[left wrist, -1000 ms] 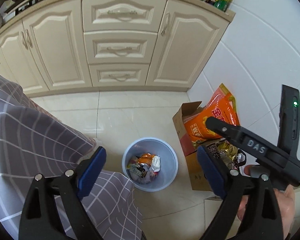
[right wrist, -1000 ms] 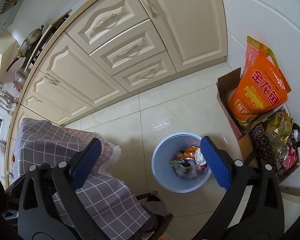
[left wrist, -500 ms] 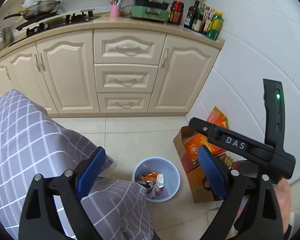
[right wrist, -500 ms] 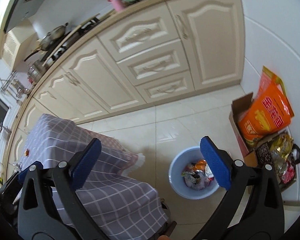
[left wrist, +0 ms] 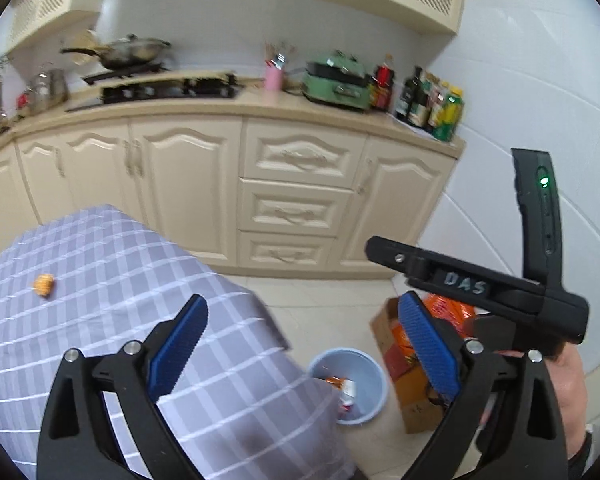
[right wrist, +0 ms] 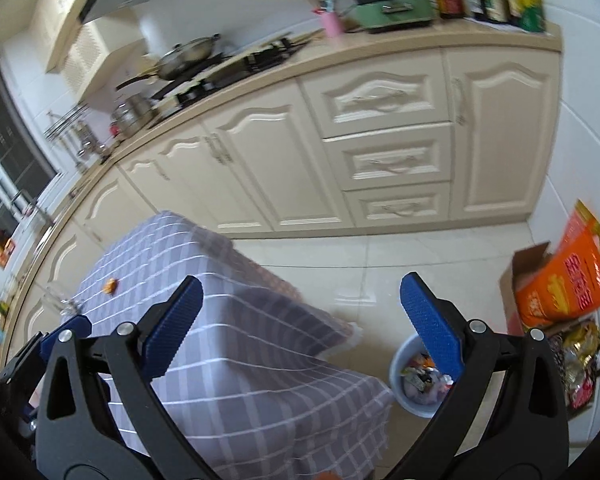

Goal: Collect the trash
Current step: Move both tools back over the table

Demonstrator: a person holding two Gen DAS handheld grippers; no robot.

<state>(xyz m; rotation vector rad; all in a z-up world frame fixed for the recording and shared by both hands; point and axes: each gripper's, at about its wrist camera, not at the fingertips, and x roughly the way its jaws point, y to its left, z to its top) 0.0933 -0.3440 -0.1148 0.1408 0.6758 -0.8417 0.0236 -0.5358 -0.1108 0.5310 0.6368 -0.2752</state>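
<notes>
A: Which parts are hidden or unclear?
B: The blue trash bin (left wrist: 350,386) at lower centre of the left view is half covered by the draped tablecloth (left wrist: 112,280); in the right view a blue finger pad overlaps its rim. Its contents read only as crumpled wrappers. A dark object at the left edge of the table is cut off and cannot be identified. Cabinets and countertop items are motion-blurred.

A: And the setting?
B: A kitchen: cream cabinets (right wrist: 384,128), a wok (left wrist: 128,50) on the stove at upper left, bottles (left wrist: 432,100) at the counter's right end, pale floor tiles. A cardboard box (right wrist: 530,264) holding an orange bag (right wrist: 560,288) stands just beside the bin.

A: The task's things?
B: A small orange scrap (left wrist: 44,284) lies on the grey checked cloth, middle left, well apart from the bin.

A: The grippers?
B: Left gripper (left wrist: 300,348) and right gripper (right wrist: 300,320): jaws spread wide, holding nothing.
</notes>
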